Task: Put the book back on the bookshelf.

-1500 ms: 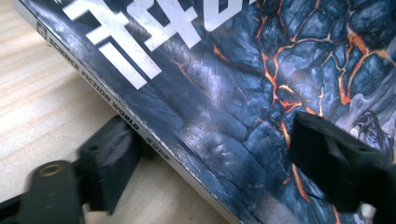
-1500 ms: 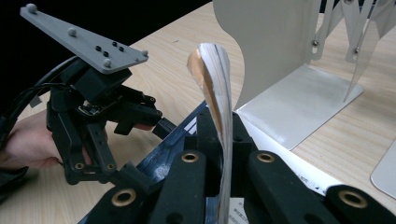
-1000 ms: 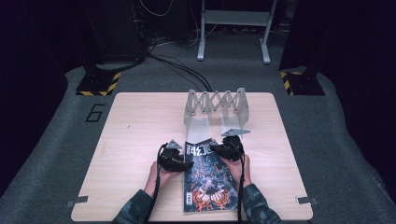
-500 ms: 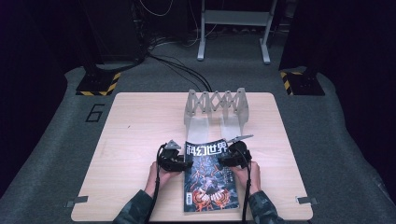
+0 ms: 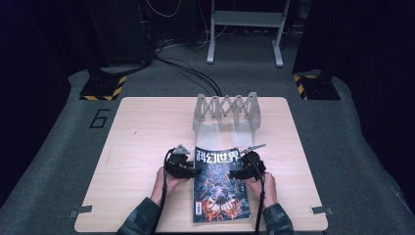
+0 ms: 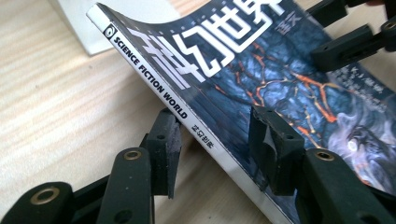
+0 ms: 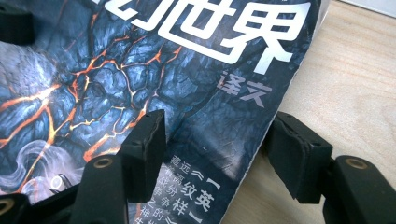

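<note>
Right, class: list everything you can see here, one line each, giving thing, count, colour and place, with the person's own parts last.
Magazine: one, dark blue-black cover with orange cracks and white title, near edge of table, between the grippers.
Folding rack: one, light grey, standing behind the magazine.
Table: one, pale wood, centre of grey floor.
Left gripper: one, black, jaws open astride the magazine's spine edge.
Right gripper: one, black, jaws open astride the opposite edge.
Hands: two, behind the grippers; camouflage sleeves.

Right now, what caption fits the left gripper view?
Left claw straddling the spine edge of the Science Fiction World magazine, lifted off the wooden table.
</note>
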`<state>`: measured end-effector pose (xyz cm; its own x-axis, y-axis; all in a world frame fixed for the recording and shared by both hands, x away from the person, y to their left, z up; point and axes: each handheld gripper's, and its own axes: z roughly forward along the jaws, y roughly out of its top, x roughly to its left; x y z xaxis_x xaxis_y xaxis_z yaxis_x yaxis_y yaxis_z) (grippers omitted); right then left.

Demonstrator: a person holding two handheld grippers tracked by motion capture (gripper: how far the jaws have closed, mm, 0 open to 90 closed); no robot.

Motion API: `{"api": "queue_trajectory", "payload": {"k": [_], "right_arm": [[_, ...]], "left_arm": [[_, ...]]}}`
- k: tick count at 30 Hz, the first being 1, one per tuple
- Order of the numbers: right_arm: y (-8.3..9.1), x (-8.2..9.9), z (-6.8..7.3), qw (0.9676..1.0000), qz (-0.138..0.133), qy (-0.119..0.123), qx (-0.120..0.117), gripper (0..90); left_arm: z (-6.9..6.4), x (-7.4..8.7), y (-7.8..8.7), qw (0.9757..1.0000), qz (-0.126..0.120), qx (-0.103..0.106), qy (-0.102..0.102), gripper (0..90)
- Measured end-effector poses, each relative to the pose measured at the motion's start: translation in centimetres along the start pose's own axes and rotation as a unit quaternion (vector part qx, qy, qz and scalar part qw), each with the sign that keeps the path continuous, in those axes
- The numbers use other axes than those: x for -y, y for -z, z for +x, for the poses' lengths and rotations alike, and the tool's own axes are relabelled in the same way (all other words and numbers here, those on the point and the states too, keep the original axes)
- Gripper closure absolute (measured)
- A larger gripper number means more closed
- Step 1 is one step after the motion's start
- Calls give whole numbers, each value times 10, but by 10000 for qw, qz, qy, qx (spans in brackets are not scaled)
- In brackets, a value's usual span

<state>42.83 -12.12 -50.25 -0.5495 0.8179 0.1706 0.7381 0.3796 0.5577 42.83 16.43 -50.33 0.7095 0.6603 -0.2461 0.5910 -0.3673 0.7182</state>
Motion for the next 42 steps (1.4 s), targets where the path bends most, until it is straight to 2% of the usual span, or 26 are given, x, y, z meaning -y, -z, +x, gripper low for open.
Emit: {"api": "queue_trajectory", "payload": {"k": [1, 3, 5, 13, 18, 21, 22, 25, 28, 30, 34, 37, 38, 39, 42], "right_arm": [[0, 0, 0, 10000, 1, -51, -4, 386], [0, 0, 0, 10000, -10, -30, -10, 387], [0, 1, -1, 9999, -45, 72, -52, 388], [-3, 1, 2, 9998, -176, 76, -27, 385], [-6, 0, 4, 9996, -268, 73, -33, 378], [-7, 0, 6, 9995, -307, 48, -48, 377], [-8, 0, 6, 9993, -354, 68, -49, 369], [-8, 2, 7, 9990, -379, 217, -101, 347], [-8, 2, 4, 9988, -384, 251, -185, 342], [-8, 2, 3, 9984, -438, 288, -201, 330], [-7, 4, 1, 9984, -459, 176, -290, 277], [-6, 6, -3, 9982, -518, 82, -294, 178], [-4, 7, -3, 9981, -553, 16, -256, 163], [1, 9, -9, 9972, -714, 72, -222, 154], [6, 12, -13, 9968, -782, -44, -154, 148]], "left_arm": [[0, -1, 1, 10000, 0, 49, -22, 543], [1, -4, 1, 9996, 2, 259, 90, 507], [1, -6, 0, 9995, 9, 314, 32, 489], [0, -17, -8, 9985, 228, 503, 55, 436], [-2, -22, -16, 9980, 369, 511, -26, 430], [-4, -24, -21, 9979, 458, 441, -100, 439], [-6, -25, -23, 9977, 552, 354, -185, 464], [-6, -26, -24, 9980, 570, 238, -159, 542], [-4, -25, -24, 9980, 581, 246, -85, 563], [-4, -25, -25, 9978, 614, 241, -122, 575], [-4, -25, -23, 9982, 533, 263, -91, 613], [-5, -25, -22, 9986, 453, 249, -59, 623], [-6, -25, -22, 9987, 446, 253, -69, 626], [-6, -26, -21, 9987, 432, 238, -105, 627], [-7, -26, -20, 9989, 389, 245, -121, 627]]}}
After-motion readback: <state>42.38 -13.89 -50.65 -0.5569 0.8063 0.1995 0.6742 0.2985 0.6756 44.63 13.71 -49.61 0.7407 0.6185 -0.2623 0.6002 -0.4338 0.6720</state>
